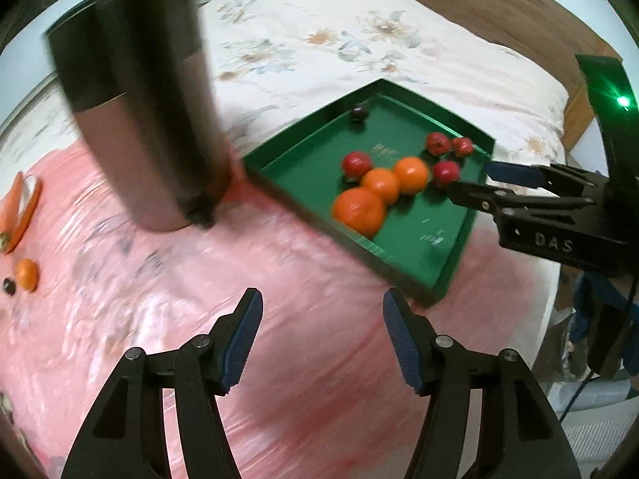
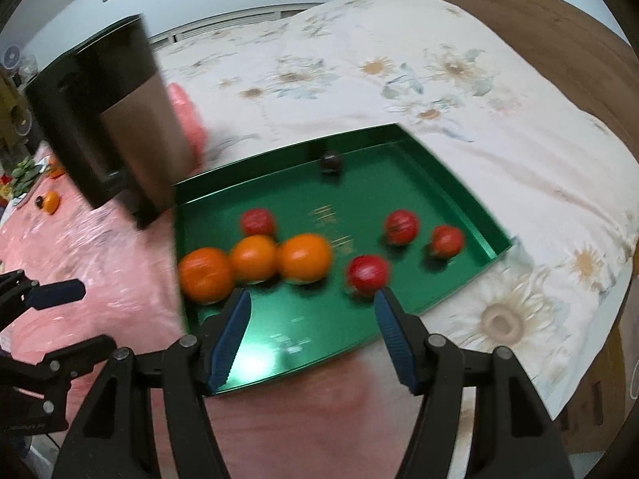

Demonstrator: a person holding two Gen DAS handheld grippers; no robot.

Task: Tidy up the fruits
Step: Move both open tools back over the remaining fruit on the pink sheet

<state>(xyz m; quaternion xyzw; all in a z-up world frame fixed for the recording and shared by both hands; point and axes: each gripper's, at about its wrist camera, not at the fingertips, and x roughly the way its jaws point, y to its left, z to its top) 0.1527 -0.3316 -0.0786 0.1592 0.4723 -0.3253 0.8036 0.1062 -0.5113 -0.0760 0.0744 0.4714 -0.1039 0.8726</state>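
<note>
Closest in, the left gripper (image 1: 322, 315) hangs with its blue-padded jaws parted about halfway and nothing between them, above a pink plastic sheet (image 1: 159, 311) spread over the bed. The right gripper (image 2: 311, 311) stands just as open and empty, its tips over the near rim of a green tray (image 2: 459, 291). In the left wrist view that same gripper reaches in from three o'clock, its tips at the tray's right edge.

The tray lies partly on the pink sheet and partly on a flowered quilt (image 2: 439, 80). Inside it, three oranges (image 2: 255, 257) sit touching one another in a row toward the near left. A red fruit (image 2: 367, 273) lies just at the right gripper's one o'clock, another red fruit (image 2: 257, 221) sits right behind the oranges at eleven o'clock, and two more (image 2: 401, 225) lie near each other toward the tray's right side. One small dark fruit (image 2: 331, 159) rests alone against the far wall at twelve o'clock.

At ten o'clock from the tray stands a tall, dark metal can (image 1: 135, 119), just beside the tray's left corner. Farther off at nine o'clock in the left wrist view, a loose orange (image 1: 27, 275) lies on the pink sheet with a small dark fruit (image 1: 8, 285) just beside it. Beyond the quilt, a wooden headboard (image 2: 539, 20) closes the far side.
</note>
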